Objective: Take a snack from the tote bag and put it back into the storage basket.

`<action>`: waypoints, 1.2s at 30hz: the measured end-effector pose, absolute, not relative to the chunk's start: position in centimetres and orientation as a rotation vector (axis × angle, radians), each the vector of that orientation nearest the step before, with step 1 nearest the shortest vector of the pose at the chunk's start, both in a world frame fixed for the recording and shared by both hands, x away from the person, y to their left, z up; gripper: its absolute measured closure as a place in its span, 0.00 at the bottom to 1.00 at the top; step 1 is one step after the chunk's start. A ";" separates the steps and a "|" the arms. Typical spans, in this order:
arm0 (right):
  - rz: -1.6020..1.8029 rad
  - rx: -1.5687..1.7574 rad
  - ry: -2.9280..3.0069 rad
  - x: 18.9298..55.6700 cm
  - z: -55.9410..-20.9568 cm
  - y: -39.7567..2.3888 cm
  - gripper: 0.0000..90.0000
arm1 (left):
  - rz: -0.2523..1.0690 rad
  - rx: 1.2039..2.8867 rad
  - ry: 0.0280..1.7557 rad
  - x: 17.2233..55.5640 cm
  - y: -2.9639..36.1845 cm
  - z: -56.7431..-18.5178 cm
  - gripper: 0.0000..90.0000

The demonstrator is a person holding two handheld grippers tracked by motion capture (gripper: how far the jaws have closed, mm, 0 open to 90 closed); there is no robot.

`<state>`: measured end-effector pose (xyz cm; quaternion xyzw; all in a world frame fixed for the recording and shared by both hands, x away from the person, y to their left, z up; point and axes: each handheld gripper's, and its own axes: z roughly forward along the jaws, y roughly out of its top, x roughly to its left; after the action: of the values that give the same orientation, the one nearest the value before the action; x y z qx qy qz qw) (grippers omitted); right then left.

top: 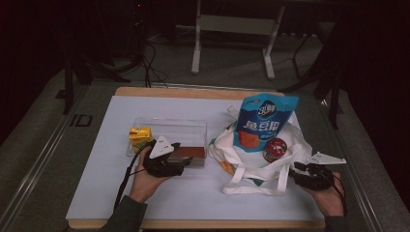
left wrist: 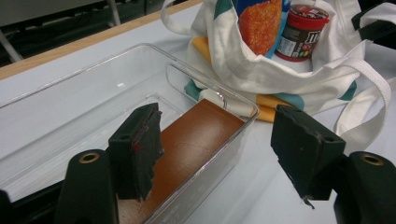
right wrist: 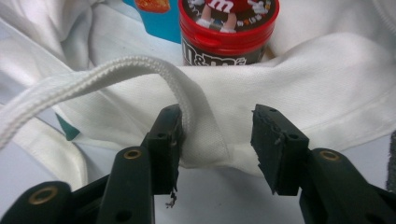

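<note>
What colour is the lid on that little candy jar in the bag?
Red, on the small round candy jar; the right gripper view shows it best.

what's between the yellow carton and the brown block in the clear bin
Nothing: in the high view the clear bin floor is bare between the yellow carton at its left end and the brown block at its right, near the left tool.
</note>
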<state>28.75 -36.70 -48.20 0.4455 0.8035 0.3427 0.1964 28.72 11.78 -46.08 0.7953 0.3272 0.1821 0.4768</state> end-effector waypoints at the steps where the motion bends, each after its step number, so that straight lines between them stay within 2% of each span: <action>1: 0.956 1.243 2.255 28.7 -48.0 -36.7 0.58 | 0.444 1.938 0.800 28.7 11.8 -46.1 0.39; 10: 1.012 1.193 2.253 28.2 -45.9 -37.5 0.56 | 0.440 1.932 0.784 28.3 11.9 -46.0 0.43; 18: 1.125 1.207 2.221 29.3 -44.4 -38.4 0.58 | 0.451 1.932 0.764 28.0 11.9 -46.1 0.48; 26: 1.102 1.190 2.225 30.6 -44.1 -37.9 0.57 | 0.439 1.922 0.748 27.4 12.9 -46.4 0.54; 36: 1.113 1.182 2.227 32.2 -43.9 -37.2 0.57 | 0.410 1.930 0.731 27.1 13.0 -47.5 0.54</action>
<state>32.16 -37.22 -43.86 0.4210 0.7931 0.3963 0.1916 27.09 12.99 -47.53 0.7965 0.3018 0.1692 0.4959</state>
